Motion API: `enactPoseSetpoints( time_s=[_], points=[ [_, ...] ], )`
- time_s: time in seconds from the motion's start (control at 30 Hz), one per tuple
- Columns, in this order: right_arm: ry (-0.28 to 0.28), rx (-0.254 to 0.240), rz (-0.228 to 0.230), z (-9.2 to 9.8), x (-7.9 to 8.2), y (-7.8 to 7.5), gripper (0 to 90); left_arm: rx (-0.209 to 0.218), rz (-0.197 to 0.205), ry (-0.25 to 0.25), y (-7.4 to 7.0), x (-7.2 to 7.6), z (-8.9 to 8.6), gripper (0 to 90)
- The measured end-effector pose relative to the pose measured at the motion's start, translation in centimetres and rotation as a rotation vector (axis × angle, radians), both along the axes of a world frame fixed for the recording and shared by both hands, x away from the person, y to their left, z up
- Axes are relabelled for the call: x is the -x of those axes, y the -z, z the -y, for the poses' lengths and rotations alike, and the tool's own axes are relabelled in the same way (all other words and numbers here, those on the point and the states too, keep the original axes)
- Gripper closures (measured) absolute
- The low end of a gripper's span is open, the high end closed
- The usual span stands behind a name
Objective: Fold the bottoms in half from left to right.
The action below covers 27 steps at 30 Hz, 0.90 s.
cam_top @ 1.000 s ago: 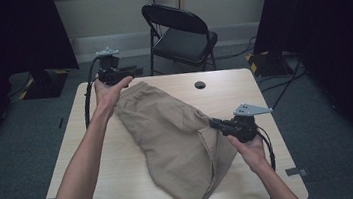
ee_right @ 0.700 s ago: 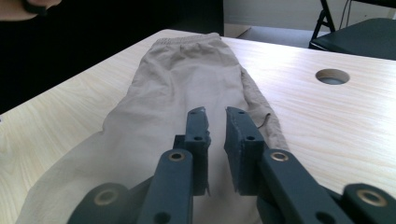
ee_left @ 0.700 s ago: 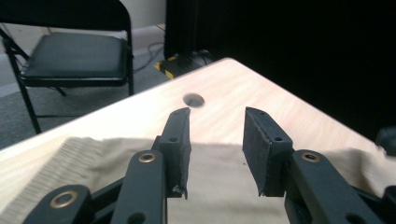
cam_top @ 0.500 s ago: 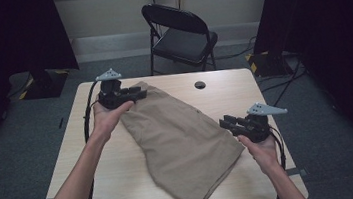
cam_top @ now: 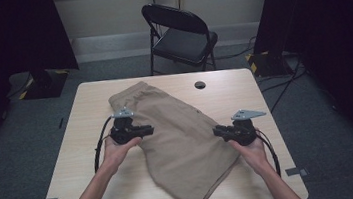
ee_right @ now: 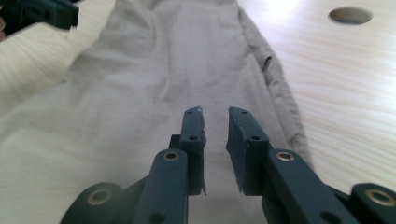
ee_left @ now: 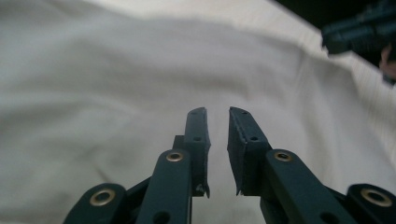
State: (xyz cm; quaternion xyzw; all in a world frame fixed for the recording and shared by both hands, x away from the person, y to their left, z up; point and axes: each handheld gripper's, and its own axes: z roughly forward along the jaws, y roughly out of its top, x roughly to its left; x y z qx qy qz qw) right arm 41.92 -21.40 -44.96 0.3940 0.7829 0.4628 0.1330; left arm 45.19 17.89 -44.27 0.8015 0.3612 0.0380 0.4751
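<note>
A pair of khaki shorts [cam_top: 179, 139] lies flat and slantwise on the wooden table [cam_top: 88, 180], waistband at the far left. My left gripper [cam_top: 151, 130] lies low over the cloth's left edge and points right. Its jaws have just been closing; a narrow gap stays between them, with nothing in it, above the cloth [ee_left: 116, 84]. My right gripper [cam_top: 217, 131] is at the cloth's right edge and points left. Its jaws have also just been closing and stand slightly apart and empty over the fabric [ee_right: 154, 79].
A round cable hole [cam_top: 200, 84] sits in the tabletop near the far edge, right of the waistband. A black folding chair [cam_top: 182, 33] stands beyond the table. Bare wood shows on both sides of the shorts.
The left gripper came down and toward me from the far-left corner of the shorts to their left edge. The right gripper let go of the cloth, which now lies flatter.
</note>
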Motion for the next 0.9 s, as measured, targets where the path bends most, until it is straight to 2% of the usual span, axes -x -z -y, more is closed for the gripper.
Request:
enactPoseSetpoints(
  time_s=[0.03, 0.1, 0.17, 0.27, 0.4, 0.43, 0.47, 0.5, 0.57, 0.67, 0.8, 0.9],
  points=[
    [-0.005, 0.017, -0.003, -0.4, -0.3, 0.4, 76.9, -0.037, -0.024, 0.017, 1.2, 0.1, 0.5, 78.1],
    [-0.014, 0.053, -0.021, -1.0, -0.7, 1.2, 76.7, -0.032, -0.056, 0.013, 2.0, 0.1, 0.5, 77.9],
    [-0.017, 0.057, -0.040, -1.3, -0.9, 1.9, 76.4, -0.037, -0.063, 0.016, 2.4, 0.1, 0.3, 75.8],
    [-0.009, 0.072, -0.044, -1.4, -1.1, 2.4, 76.1, -0.029, -0.072, 0.008, 2.8, 0.3, 0.1, 74.1],
    [0.014, 0.099, -0.056, -1.3, -1.5, 3.4, 75.2, -0.040, -0.089, 0.011, 3.7, 0.7, 0.1, 72.9],
    [0.021, 0.125, -0.069, -1.3, -1.6, 3.9, 74.8, -0.064, -0.083, 0.008, 4.1, 0.7, 0.4, 72.5],
    [0.021, 0.125, -0.069, -1.3, -1.6, 3.9, 74.8, -0.064, -0.083, 0.008, 4.1, 0.7, 0.4, 72.0],
    [0.019, 0.153, -0.074, -1.3, -1.7, 4.5, 73.9, -0.071, -0.088, 0.001, 4.5, 0.7, 0.9, 71.4],
    [0.017, 0.146, -0.064, -1.3, -1.6, 4.6, 73.1, -0.087, -0.083, 0.005, 4.5, 0.7, 1.1, 69.3],
    [-0.006, 0.112, -0.094, -1.1, -1.3, 4.6, 69.7, -0.105, -0.081, 0.009, 4.7, 0.8, 1.6, 67.3],
    [-0.013, 0.126, -0.093, -1.2, -0.9, 4.5, 69.9, -0.123, -0.077, 0.016, 4.8, 0.8, 1.6, 65.7],
    [-0.032, 0.136, -0.089, -1.8, -0.1, 4.5, 69.9, -0.130, -0.081, 0.000, 4.9, 0.6, 1.0, 65.3]
  ],
)
